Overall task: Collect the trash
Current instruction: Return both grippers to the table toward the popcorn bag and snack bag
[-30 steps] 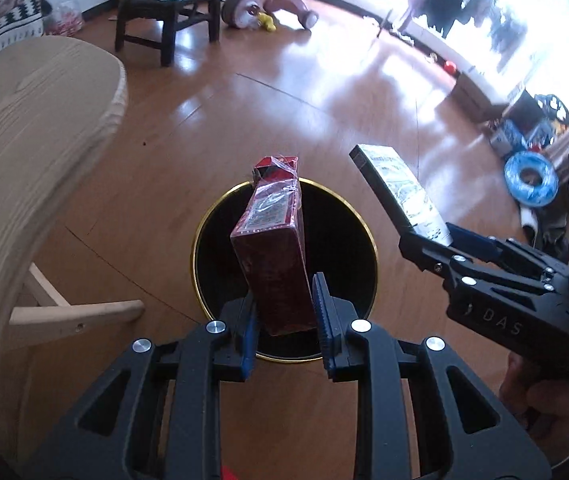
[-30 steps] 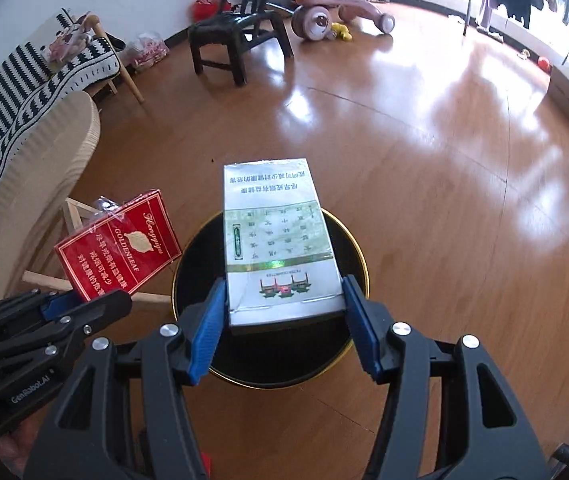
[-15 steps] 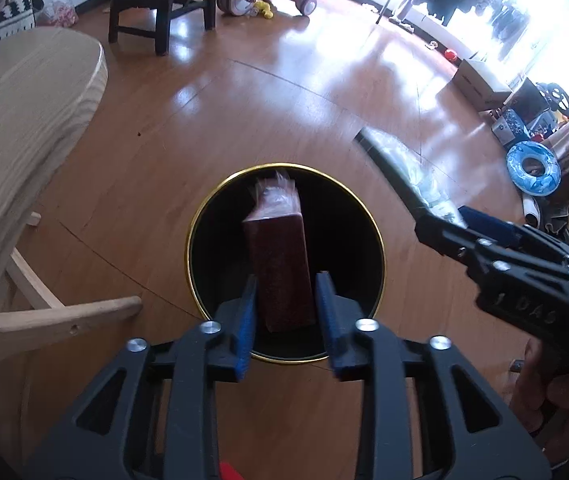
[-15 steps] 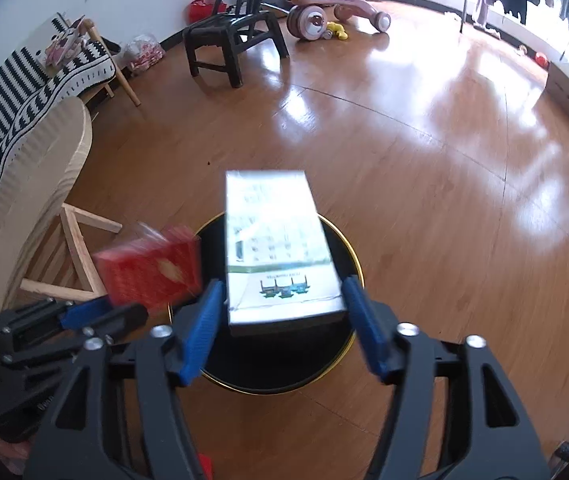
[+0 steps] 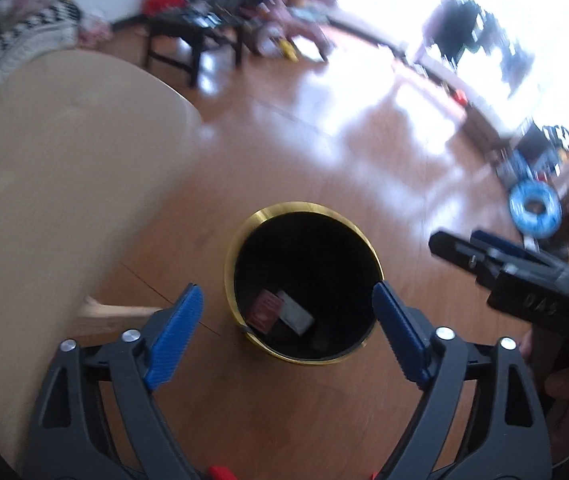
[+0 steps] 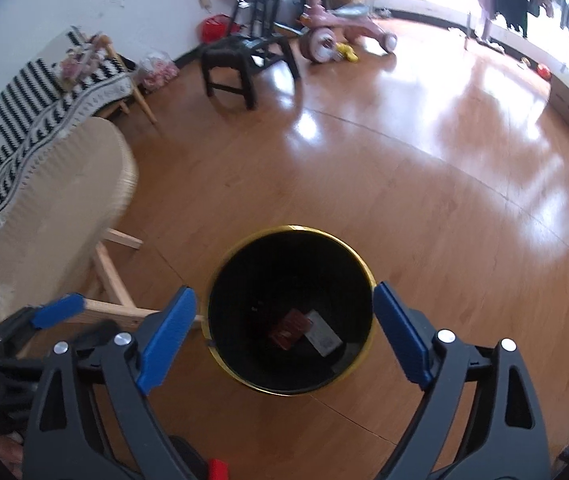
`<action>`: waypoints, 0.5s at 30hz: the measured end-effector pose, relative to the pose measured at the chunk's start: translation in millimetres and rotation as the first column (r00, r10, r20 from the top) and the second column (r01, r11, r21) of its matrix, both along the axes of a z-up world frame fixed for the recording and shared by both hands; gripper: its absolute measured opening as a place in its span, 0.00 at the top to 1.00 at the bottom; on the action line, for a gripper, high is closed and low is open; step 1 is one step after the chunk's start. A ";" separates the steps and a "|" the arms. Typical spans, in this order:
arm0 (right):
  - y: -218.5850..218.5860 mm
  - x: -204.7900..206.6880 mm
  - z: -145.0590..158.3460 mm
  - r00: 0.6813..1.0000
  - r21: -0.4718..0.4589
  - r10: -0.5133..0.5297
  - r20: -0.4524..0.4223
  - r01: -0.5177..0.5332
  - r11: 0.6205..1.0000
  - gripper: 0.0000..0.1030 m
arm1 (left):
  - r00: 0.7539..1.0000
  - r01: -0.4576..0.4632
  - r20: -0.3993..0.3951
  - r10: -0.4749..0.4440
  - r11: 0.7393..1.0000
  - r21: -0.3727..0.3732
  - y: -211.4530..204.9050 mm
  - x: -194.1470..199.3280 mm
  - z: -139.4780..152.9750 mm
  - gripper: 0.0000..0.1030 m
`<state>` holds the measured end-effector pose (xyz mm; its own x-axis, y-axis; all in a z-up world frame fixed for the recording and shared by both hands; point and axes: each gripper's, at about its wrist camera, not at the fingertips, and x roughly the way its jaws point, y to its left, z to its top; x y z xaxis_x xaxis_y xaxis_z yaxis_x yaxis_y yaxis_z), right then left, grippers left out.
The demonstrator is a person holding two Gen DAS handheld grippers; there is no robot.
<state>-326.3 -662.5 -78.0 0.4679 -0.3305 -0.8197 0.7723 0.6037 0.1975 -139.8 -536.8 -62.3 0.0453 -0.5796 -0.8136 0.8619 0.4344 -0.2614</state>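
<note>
A black bin with a gold rim (image 5: 370, 248) (image 6: 364, 264) stands on the wooden floor below both grippers. At its bottom lie a red box (image 5: 265, 311) (image 6: 290, 329) and a pale green-and-white box (image 5: 295, 315) (image 6: 323, 338), side by side. My left gripper (image 5: 288, 304) hangs above the bin's near edge, its jaws opening wide with nothing between them. My right gripper (image 6: 284, 306) is likewise over the bin, jaws opening, nothing between them. In the left wrist view, the right gripper (image 5: 504, 264) shows at the right edge, with a hand under it.
A pale wooden table (image 5: 44, 184) (image 6: 56, 200) with slanted legs stands left of the bin. A black stool (image 6: 240, 68), a pink ride-on toy (image 6: 336, 36) and a striped sofa (image 6: 24, 112) are at the far wall. A blue ring (image 5: 534, 210) and clutter lie right.
Both grippers opened and let their boxes go. The red box and the green-and-white box dropped to the bottom of the bin. Both grippers rose, so the bin looks smaller.
</note>
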 end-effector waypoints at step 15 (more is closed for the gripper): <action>244.6 215.2 118.7 0.854 -0.122 0.505 0.124 -0.492 0.862 0.13 | 0.813 -0.552 0.200 0.547 0.833 -0.035 336.0 114.9 103.9 0.09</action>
<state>-111.1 -418.0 40.7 0.7002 -0.0842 -0.7090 0.3294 0.9191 0.2162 -24.9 -200.8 41.6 0.5076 -0.3914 -0.7676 0.5099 0.8546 -0.0986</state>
